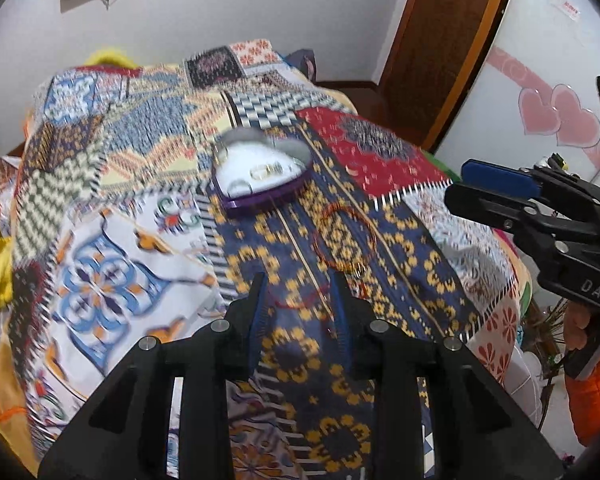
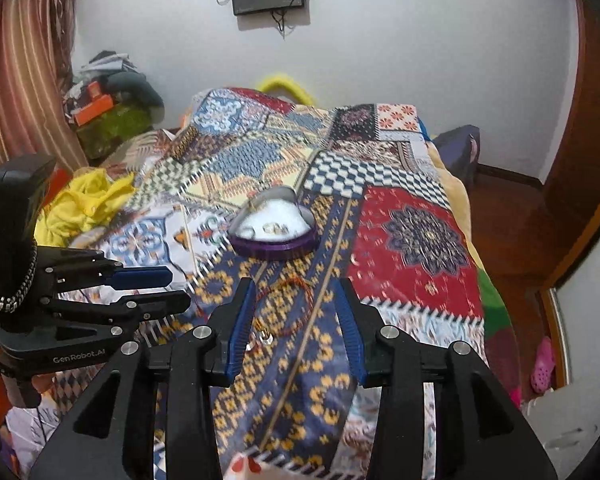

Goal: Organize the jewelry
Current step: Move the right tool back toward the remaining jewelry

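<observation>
Clearly, both black two-finger grippers with blue pads hung above the patchwork-patterned bedspread point(image 2: 416, 236), neither holding anything. The left gripper point(image 1: 298, 300) had its jaws a little apart, with a thin red string bracelet point(image 1: 346, 236) lying on the cloth just past its fingertips. The right gripper point(image 2: 296, 312) stood likewise partly open over the same red loop, which carried small metal charms. Beyond the bracelet sat an open purple heart-shaped jewelry box point(image 2: 274, 246) with a white lining, a few blurred rings resting inside it.
</observation>
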`<state>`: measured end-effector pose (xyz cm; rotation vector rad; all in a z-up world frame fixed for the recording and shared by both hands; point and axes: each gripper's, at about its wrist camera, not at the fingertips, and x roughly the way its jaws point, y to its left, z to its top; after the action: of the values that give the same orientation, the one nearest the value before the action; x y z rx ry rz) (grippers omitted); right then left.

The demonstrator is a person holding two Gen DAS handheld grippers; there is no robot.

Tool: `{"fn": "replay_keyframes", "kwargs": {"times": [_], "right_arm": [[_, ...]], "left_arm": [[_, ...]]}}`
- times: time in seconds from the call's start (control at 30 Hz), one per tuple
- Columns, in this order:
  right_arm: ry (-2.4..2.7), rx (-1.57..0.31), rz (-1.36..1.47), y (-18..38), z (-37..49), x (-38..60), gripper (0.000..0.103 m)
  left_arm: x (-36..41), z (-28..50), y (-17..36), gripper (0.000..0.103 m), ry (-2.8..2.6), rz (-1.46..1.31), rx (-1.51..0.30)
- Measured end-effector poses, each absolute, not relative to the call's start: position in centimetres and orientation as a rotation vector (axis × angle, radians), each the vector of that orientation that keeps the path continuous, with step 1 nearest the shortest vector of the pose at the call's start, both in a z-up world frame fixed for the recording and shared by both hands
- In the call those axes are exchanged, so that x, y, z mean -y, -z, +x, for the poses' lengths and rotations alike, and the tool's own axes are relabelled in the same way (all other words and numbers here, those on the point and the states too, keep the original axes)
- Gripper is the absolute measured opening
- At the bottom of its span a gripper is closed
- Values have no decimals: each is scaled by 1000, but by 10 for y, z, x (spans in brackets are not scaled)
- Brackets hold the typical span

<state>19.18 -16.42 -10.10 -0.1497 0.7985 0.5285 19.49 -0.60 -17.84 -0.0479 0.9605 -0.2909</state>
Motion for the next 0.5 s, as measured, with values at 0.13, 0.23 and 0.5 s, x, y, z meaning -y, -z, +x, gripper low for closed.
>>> {"fn": "replay_keyframes", "kwargs": {"times": [0.13, 0.23, 0.5], "right_arm": [[-512, -820, -154, 112, 186, 172, 37], [-499, -850, -148, 123, 186, 176, 37], [-491, -901, -135, 142, 183, 184, 37]], "left_arm": [[14, 195, 193, 31, 311, -67, -992], [19, 198, 202, 30, 328, -81, -1010], [28, 214, 216, 23, 341, -103, -1042]]}}
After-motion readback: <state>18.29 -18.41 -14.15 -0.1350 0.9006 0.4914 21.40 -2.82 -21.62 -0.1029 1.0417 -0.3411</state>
